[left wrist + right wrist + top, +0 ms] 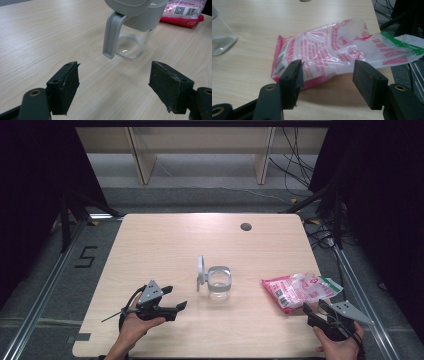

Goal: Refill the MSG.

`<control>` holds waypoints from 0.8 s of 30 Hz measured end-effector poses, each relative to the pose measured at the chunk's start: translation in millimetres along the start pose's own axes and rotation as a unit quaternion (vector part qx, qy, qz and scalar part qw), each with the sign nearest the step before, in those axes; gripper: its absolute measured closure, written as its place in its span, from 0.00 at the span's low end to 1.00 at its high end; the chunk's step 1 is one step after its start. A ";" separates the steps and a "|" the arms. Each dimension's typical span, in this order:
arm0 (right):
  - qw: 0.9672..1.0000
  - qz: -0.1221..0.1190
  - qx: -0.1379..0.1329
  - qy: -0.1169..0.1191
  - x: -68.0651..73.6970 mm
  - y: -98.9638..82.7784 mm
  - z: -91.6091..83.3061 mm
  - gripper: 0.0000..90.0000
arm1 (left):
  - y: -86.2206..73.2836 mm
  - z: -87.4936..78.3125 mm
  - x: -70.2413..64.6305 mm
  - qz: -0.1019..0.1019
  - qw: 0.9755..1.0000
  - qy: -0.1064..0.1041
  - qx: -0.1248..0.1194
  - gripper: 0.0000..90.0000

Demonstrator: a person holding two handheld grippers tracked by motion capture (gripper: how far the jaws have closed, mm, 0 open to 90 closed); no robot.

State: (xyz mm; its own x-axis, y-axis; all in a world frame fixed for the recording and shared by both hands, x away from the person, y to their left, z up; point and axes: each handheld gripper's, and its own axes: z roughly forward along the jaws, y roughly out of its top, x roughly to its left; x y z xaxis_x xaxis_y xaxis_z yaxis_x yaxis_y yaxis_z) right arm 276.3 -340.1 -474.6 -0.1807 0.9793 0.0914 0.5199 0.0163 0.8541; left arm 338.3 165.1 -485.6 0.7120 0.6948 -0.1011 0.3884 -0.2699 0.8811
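A: Scanning the table [150,240], where's the pink bag [300,290]?
B: At four o'clock, near the edge; the clear jar [219,282] stands at centre.
A: And each hand-held gripper?
B: Right hand-held gripper [315,309] gapes just before the bag; left hand-held gripper [175,297] is spread wide, holding nothing.

A pale wood bench [165,235] with a round grey grommet [245,226] stands on grey floor [200,197]. Black curtains [30,195] flank it. Beyond, 2 light wooden legs [141,157] rise. Cables [295,165] trail at right; a "5" [86,256] marks the floor at left.
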 end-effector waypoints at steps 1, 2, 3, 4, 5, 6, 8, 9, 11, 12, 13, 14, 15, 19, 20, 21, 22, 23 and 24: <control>1.000 -0.009 -0.002 0.003 -2.3 -0.5 0.1 0.46 | -0.1 0.0 0.0 0.000 1.000 0.000 0.000 0.26; 1.000 -0.002 0.002 -0.003 -1.8 -1.9 -0.5 0.47 | -0.2 -0.1 0.0 0.001 1.000 0.000 0.001 0.26; 1.000 -0.024 -0.001 -0.002 -6.2 -2.4 0.4 0.47 | -0.2 -0.2 0.0 0.002 1.000 0.000 0.002 0.26; 1.000 -0.016 0.001 -0.002 -6.5 -3.2 0.2 0.47 | -0.2 -0.3 0.4 0.005 1.000 0.000 0.002 0.26; 1.000 0.015 0.010 0.001 -3.9 -4.2 -0.2 0.46 | -0.2 -0.1 0.3 0.005 1.000 0.000 0.003 0.26; 1.000 0.015 0.010 0.001 -3.9 -4.2 -0.2 0.46 | -0.5 0.6 0.5 0.005 1.000 -0.002 0.000 0.26; 1.000 0.021 0.011 0.001 -5.3 -4.6 1.8 0.44 | -0.5 0.9 0.1 0.006 1.000 -0.001 0.001 0.26; 1.000 0.004 0.020 0.000 -9.5 -4.8 2.4 0.43 | -0.5 1.1 0.5 0.010 1.000 -0.004 0.001 0.26; 1.000 0.020 0.022 -0.002 -10.6 -5.4 3.2 0.40 | -0.9 1.5 -0.4 0.004 1.000 -0.006 0.001 0.26; 1.000 0.023 0.015 0.000 -13.0 -6.5 5.3 0.39 | -0.9 1.6 -0.3 0.008 1.000 -0.006 0.000 0.26; 0.999 0.031 0.014 0.003 -13.7 -6.9 5.5 0.39 | -0.8 1.7 -0.3 0.008 1.000 -0.006 0.000 0.26; 1.000 0.027 0.013 0.001 -14.5 -6.1 7.5 0.36 | -0.5 1.5 0.4 0.015 1.000 -0.007 0.002 0.26; 1.000 0.027 0.013 0.001 -14.5 -6.1 7.5 0.36 | -1.2 1.7 -1.1 0.002 1.000 -0.004 0.002 0.26; 0.999 0.049 0.022 0.004 -17.4 -4.7 10.7 0.33 | -1.3 1.8 -0.7 0.007 1.000 -0.005 0.004 0.26; 0.998 0.063 0.011 0.008 -16.2 -4.4 12.8 0.32 | -1.1 1.8 0.1 0.014 1.000 -0.004 0.006 0.26; 0.999 0.048 0.002 0.012 -19.6 -3.9 15.3 0.31 | -1.2 2.2 -0.1 0.014 1.000 -0.004 0.006 0.26; 0.998 0.054 0.011 0.014 -19.1 -3.0 15.3 0.30 | -1.3 2.4 -0.4 0.013 1.000 -0.004 0.006 0.26; 0.998 0.068 0.014 0.012 -17.2 -2.4 16.4 0.30 | -1.3 2.4 -0.6 0.014 1.000 -0.004 0.007 0.26; 0.998 0.056 0.014 0.016 -19.9 -2.2 18.6 0.30 | -1.3 2.4 -0.6 0.016 1.000 -0.005 0.007 0.26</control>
State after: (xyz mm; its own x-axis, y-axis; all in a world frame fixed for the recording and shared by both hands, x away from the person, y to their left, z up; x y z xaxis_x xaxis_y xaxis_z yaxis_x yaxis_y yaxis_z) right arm 294.3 -355.9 -487.8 -0.1464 0.9686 0.2010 0.5618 -0.0858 0.8228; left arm 338.8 163.4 -487.8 0.7298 0.6792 -0.0779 0.3735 -0.3007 0.8776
